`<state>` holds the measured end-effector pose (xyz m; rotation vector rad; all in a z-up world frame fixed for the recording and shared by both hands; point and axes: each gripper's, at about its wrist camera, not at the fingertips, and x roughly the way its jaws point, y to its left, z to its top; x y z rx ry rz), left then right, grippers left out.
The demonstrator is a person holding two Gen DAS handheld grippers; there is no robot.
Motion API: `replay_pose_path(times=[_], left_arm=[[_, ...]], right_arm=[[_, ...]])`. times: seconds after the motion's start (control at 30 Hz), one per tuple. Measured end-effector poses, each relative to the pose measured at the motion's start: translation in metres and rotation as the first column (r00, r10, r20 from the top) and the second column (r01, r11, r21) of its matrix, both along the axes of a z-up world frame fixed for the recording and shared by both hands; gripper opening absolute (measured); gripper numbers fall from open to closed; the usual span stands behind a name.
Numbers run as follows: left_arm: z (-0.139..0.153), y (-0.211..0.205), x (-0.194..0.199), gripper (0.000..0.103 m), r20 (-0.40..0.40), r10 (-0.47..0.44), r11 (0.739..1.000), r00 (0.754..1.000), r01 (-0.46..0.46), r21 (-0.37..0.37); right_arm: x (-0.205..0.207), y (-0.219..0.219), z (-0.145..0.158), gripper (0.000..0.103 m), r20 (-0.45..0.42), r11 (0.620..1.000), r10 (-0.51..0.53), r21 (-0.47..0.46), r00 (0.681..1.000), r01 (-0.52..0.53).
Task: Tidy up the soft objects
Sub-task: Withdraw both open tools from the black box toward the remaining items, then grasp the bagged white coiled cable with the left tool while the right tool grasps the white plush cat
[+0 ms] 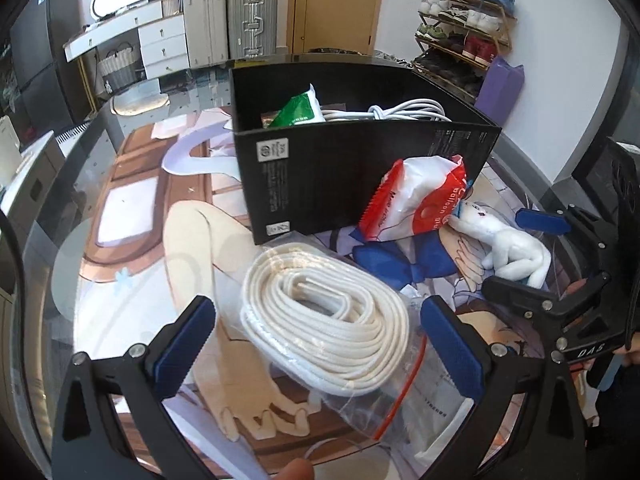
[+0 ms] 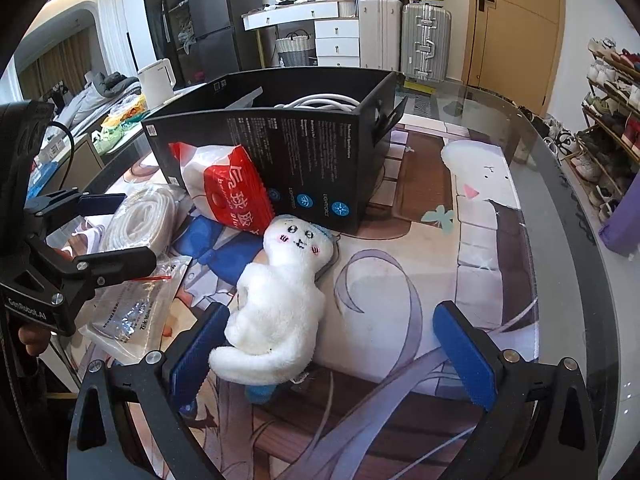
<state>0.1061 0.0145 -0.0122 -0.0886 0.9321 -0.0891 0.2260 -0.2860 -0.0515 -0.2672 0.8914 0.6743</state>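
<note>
A coil of white rope in a clear zip bag (image 1: 326, 316) lies on the printed mat between the fingers of my open left gripper (image 1: 320, 344); it also shows in the right wrist view (image 2: 140, 220). A white plush cat (image 2: 280, 300) lies on the mat, its lower body beside the left finger of my open right gripper (image 2: 336, 348); it also shows in the left wrist view (image 1: 508, 248). A red-and-white packet (image 1: 412, 200) leans against the black box (image 1: 340, 176), which holds a white cable (image 1: 404, 112) and a green packet (image 1: 298, 110).
The printed mat (image 2: 460, 240) covers a round glass table whose edge (image 2: 568, 208) curves at the right. A purple bag (image 2: 624, 220), a shoe rack (image 2: 608, 92), suitcases (image 2: 424, 40) and a white drawer unit (image 2: 332, 36) stand beyond it.
</note>
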Motion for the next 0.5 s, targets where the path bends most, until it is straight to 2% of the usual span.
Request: replay_pose_path(times=[0.17,0.5], left_arm=[[-0.001,0.004,0.005,0.103,0.005,0.021,0.998,1.000,-0.021,-0.057],[-0.003,0.011,0.009,0.103,-0.009,0.082,0.997,0.997,-0.082,-0.003]], right_arm=[[-0.001,0.001,0.000,0.102,0.002,1.000,-0.002,-0.005,1.000,0.002],[-0.002,0.002,0.000,0.102,0.004,1.000,0.002,-0.014,1.000,-0.002]])
